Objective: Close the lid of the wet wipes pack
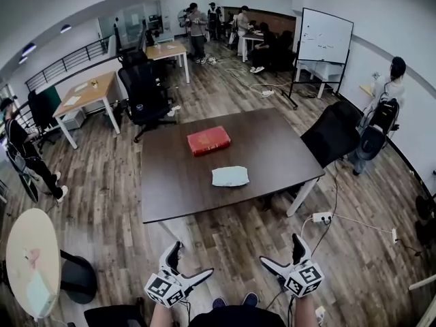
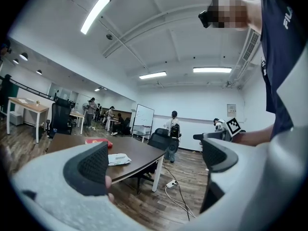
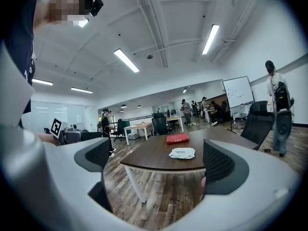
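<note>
A pale wet wipes pack (image 1: 230,176) lies flat near the front of the dark brown table (image 1: 170,182); whether its lid is open I cannot tell from here. It also shows small in the left gripper view (image 2: 117,159) and the right gripper view (image 3: 182,153). My left gripper (image 1: 188,261) and right gripper (image 1: 282,255) hang low in front of me, well short of the table. Both stand open with nothing between their fingers.
A red pack (image 1: 208,140) lies on the table beyond the wipes. A black office chair (image 1: 332,133) stands at the table's right side, another (image 1: 144,94) behind it. A power strip and cables (image 1: 321,217) lie on the wooden floor. A round table (image 1: 30,261) is at my left. People stand farther off.
</note>
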Tool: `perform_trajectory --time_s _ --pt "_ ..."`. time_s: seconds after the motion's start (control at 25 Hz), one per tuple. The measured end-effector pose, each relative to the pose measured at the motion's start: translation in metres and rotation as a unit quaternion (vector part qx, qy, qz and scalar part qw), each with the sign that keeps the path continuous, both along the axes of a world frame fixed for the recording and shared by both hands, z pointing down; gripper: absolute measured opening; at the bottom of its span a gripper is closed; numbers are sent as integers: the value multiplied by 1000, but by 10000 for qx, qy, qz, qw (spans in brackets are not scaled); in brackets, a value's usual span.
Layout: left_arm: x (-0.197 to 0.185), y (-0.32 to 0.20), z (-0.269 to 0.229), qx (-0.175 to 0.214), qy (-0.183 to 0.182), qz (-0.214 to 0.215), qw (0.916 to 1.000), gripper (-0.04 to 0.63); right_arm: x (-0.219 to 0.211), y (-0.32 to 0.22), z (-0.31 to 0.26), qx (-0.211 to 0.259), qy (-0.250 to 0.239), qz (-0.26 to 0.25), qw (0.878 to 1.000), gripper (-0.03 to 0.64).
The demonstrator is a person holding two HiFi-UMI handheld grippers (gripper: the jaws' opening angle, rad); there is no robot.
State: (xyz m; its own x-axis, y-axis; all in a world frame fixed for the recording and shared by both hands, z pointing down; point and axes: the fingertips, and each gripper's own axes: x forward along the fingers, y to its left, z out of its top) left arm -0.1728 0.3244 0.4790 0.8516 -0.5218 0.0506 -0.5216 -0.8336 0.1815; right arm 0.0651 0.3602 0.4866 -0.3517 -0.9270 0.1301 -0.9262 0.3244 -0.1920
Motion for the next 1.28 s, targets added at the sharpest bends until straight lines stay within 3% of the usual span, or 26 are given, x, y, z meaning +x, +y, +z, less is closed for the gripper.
perform_trajectory --time_s 0.4,0.72,1.28 --pt "-6 13 7 17 -55 400 9992 598 -31 8 -2 60 474 -26 9989 603" --pt "3 6 14 -16 -28 488 9988 584 -28 -1 10 39 389 -27 9992 603" --pt "31 -73 30 25 -154 415 9990 584 8 -92 23 94 284 -20 9996 601"
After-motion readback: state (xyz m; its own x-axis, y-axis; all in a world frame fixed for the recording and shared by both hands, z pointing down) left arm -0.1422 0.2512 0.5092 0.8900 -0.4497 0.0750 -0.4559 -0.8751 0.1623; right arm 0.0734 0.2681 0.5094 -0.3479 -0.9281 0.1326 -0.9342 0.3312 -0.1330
